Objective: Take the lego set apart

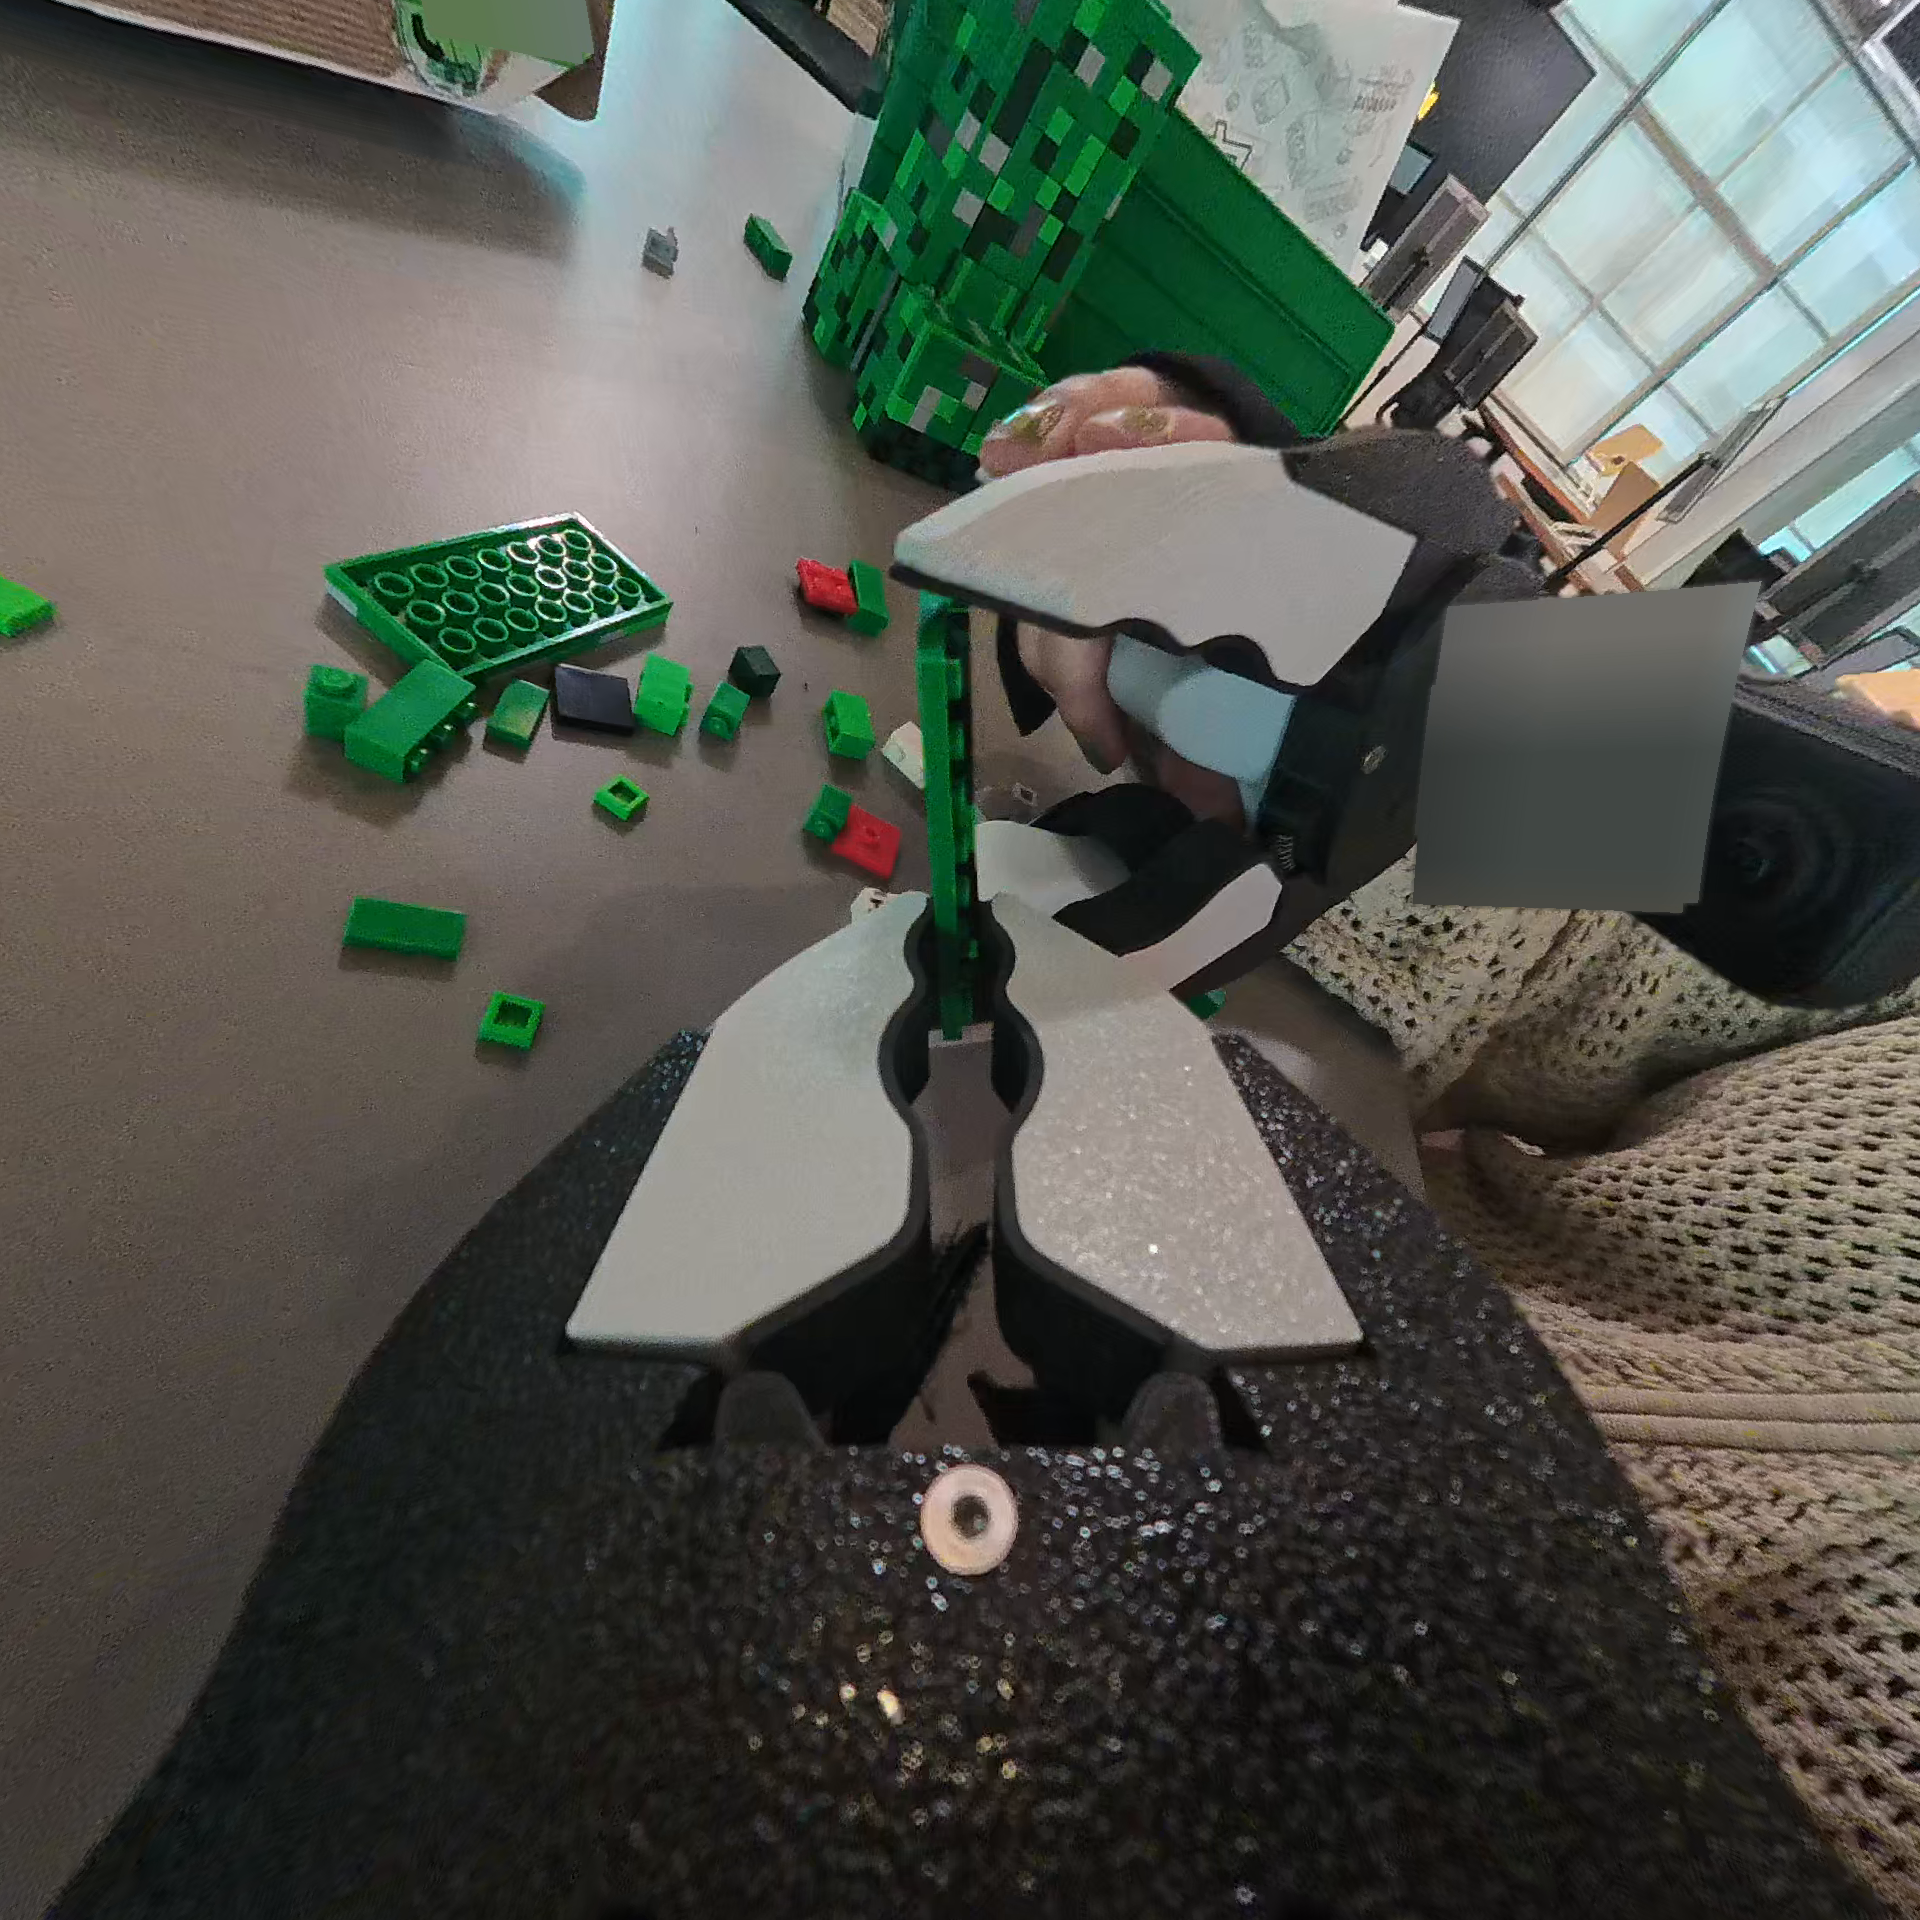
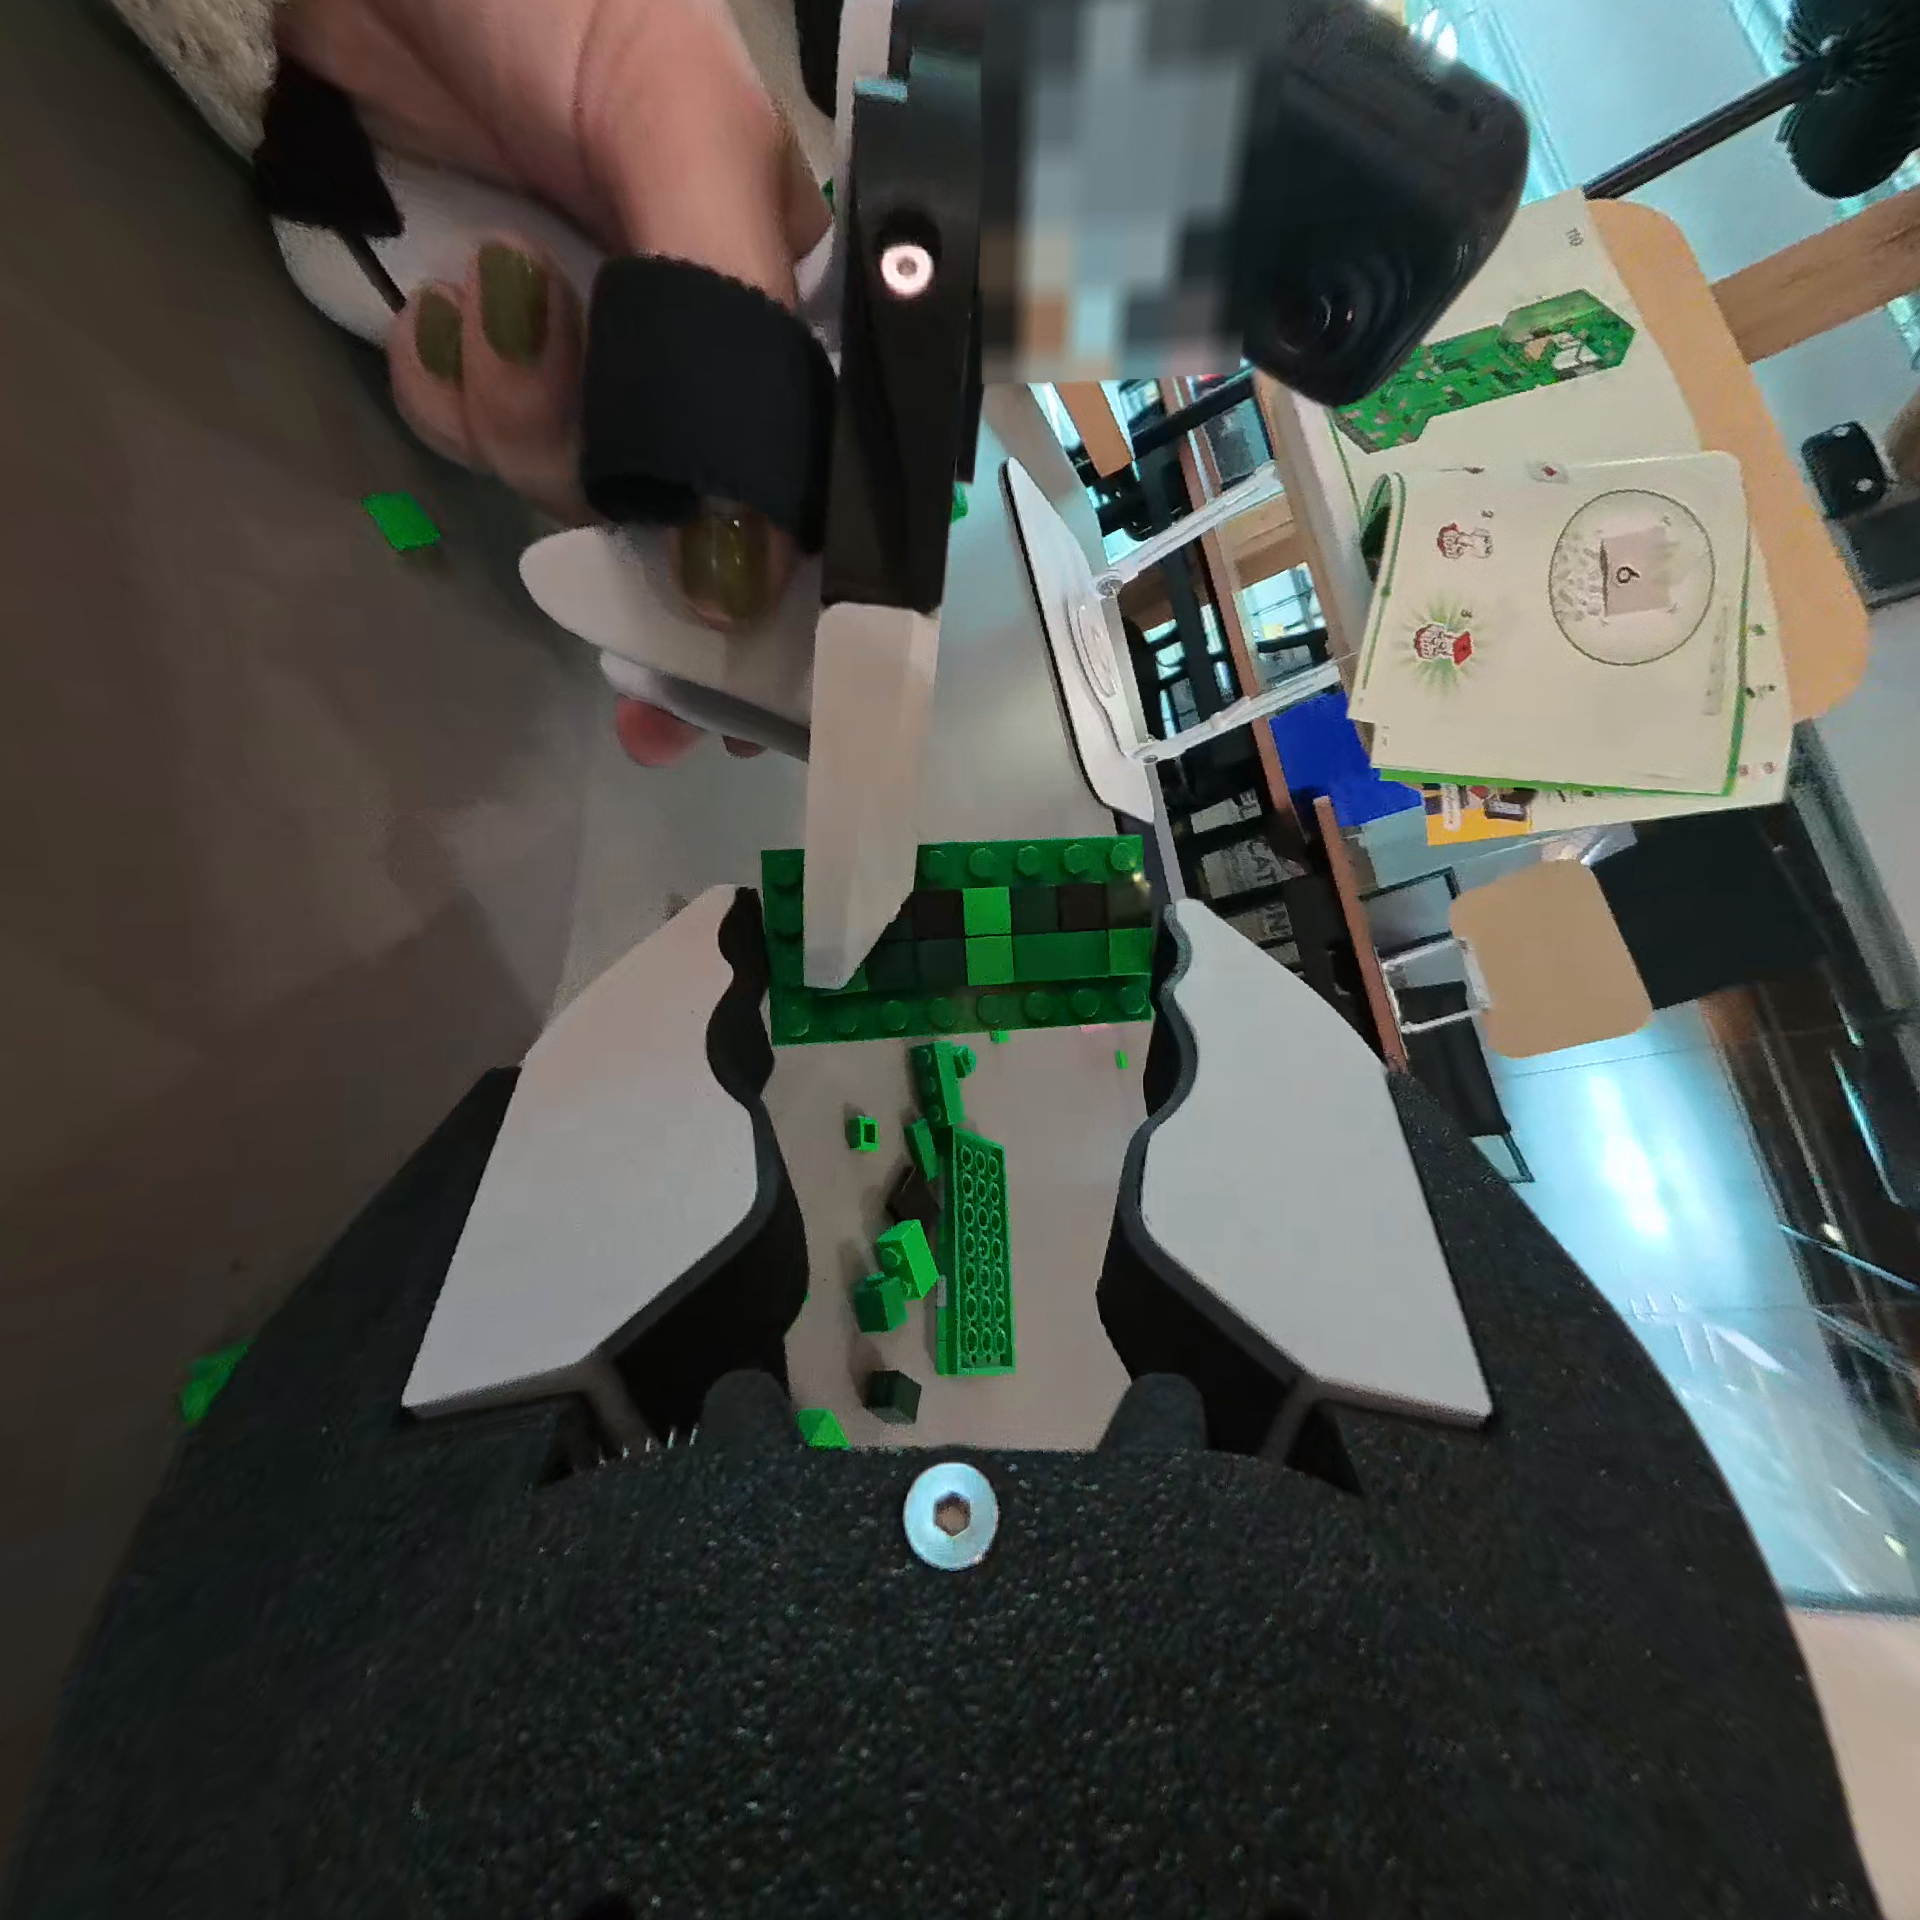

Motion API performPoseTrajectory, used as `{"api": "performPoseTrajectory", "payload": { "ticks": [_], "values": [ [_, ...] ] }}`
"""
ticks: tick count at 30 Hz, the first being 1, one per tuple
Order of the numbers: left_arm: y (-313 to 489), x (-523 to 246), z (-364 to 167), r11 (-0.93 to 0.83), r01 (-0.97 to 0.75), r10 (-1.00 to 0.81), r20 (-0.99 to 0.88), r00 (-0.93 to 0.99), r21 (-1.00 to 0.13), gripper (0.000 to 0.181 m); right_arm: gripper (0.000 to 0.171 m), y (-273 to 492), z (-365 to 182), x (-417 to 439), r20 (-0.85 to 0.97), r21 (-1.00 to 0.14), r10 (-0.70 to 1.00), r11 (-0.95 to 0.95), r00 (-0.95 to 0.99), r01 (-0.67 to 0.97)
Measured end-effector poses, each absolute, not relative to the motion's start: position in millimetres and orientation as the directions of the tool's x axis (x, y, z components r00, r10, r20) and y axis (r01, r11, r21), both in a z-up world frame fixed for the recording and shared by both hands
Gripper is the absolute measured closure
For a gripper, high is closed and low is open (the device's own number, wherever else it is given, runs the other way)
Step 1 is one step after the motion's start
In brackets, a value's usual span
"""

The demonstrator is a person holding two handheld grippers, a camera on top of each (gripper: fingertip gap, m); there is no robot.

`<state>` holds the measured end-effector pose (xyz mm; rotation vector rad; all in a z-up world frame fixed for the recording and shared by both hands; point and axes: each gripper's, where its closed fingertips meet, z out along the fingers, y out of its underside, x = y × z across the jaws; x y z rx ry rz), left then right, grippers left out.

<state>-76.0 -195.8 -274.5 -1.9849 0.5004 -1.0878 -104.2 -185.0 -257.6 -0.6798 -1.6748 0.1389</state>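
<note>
Two grippers meet at one green plate point(image 1: 943, 790), held on edge above the bench point(image 1: 208, 416). Behind stands the big green model point(image 1: 997, 208). The left gripper point(image 1: 954, 940) pinches the plate's edge. The right gripper point(image 2: 951, 935) is spread wide around it. Hold the plate still and squeeze its ends before pulling off small tiles point(image 2: 987, 914).

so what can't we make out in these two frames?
- Left wrist view: green plate shows edge-on; its face is hidden.
- Right wrist view: left gripper finger covers part of that plate.
- Right gripper: contact with the plate unclear.
- Left wrist view: green model cut off by the top edge.
</note>
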Motion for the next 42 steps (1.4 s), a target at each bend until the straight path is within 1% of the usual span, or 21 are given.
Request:
{"api": "performPoseTrajectory", "payload": {
  "ticks": [1, 3, 5, 7, 10, 13, 16, 19, 23, 31, 36, 38, 39, 40, 41, 42],
  "values": [
    [-195.8, -76.1, -272.8, -0.592, 0.035, -0.663, 0.511, 0.547, -0.805, 0.176, 0.101, -185.2, -256.6, -104.3, 0.858, -0.461, 0.510, 0.816, -0.059, 0.349],
    [-194.3, -76.0, -266.6, -0.558, 0.058, -0.680, 0.496, 0.540, -0.828, 0.171, 0.102, -185.0, -252.1, -104.1, 0.837, -0.506, 0.547, 0.796, -0.035, 0.332],
    [-191.4, -74.8, -255.9, -0.505, 0.110, -0.699, 0.480, 0.530, -0.856, 0.165, 0.101, -189.2, -253.1, -104.2, 0.795, -0.564, 0.605, 0.767, -0.051, 0.306],
    [-190.2, -74.0, -253.8, -0.489, 0.118, -0.702, 0.470, 0.536, -0.864, 0.167, 0.102, -194.1, -253.9, -104.9, 0.777, -0.589, 0.627, 0.759, -0.064, 0.277],
    [-187.0, -76.2, -255.1, -0.484, 0.114, -0.680, 0.455, 0.574, -0.868, 0.173, 0.102, -196.6, -253.9, -105.9, 0.776, -0.589, 0.627, 0.761, -0.072, 0.270],
    [-179.1, -79.9, -259.1, -0.552, 0.195, -0.584, 0.542, 0.603, -0.811, 0.176, 0.102, -187.3, -257.7, -108.1, 0.841, -0.483, 0.537, 0.797, -0.059, 0.363],
    [-176.7, -85.3, -265.1, -0.555, 0.181, -0.545, 0.519, 0.658, -0.812, 0.176, 0.103, -184.2, -263.8, -111.7, 0.864, -0.430, 0.499, 0.795, -0.059, 0.427],
    [-173.8, -88.5, -267.9, -0.553, 0.182, -0.516, 0.506, 0.692, -0.813, 0.176, 0.103, -179.8, -266.3, -113.8, 0.919, -0.315, 0.390, 0.816, -0.059, 0.486],
    [-172.5, -91.9, -272.2, -0.574, 0.198, -0.490, 0.527, 0.694, -0.795, 0.175, 0.103, -177.0, -269.5, -116.8, 0.958, -0.205, 0.279, 0.826, -0.065, 0.525],
    [-171.2, -95.3, -276.4, -0.612, 0.247, -0.453, 0.588, 0.670, -0.752, 0.174, 0.103, -173.7, -273.0, -120.6, 0.988, -0.056, 0.125, 0.829, -0.087, 0.557],
    [-171.7, -96.1, -275.5, -0.630, 0.282, -0.441, 0.633, 0.636, -0.724, 0.173, 0.103, -173.5, -272.2, -122.0, 0.993, 0.003, 0.064, 0.827, -0.100, 0.563],
    [-171.4, -97.5, -273.3, -0.631, 0.308, -0.437, 0.655, 0.616, -0.712, 0.174, 0.103, -174.5, -270.1, -122.8, 0.995, 0.044, 0.016, 0.831, -0.102, 0.554],
    [-169.4, -102.2, -272.4, -0.625, 0.334, -0.422, 0.666, 0.616, -0.705, 0.174, 0.105, -177.2, -269.7, -123.2, 0.994, 0.067, -0.011, 0.839, -0.106, 0.540],
    [-168.6, -107.9, -268.2, -0.617, 0.366, -0.422, 0.685, 0.593, -0.697, 0.175, 0.119, -181.8, -268.2, -122.8, 0.995, 0.079, -0.032, 0.849, -0.098, 0.523],
    [-170.1, -109.5, -264.2, -0.624, 0.398, -0.428, 0.720, 0.545, -0.672, 0.176, 0.124, -184.2, -264.2, -123.0, 0.994, 0.105, -0.074, 0.853, -0.082, 0.512],
    [-171.2, -110.4, -263.6, -0.629, 0.402, -0.430, 0.729, 0.533, -0.665, 0.176, 0.126, -185.8, -262.9, -123.8, 0.994, 0.105, -0.080, 0.857, -0.072, 0.505]
  ]
}}
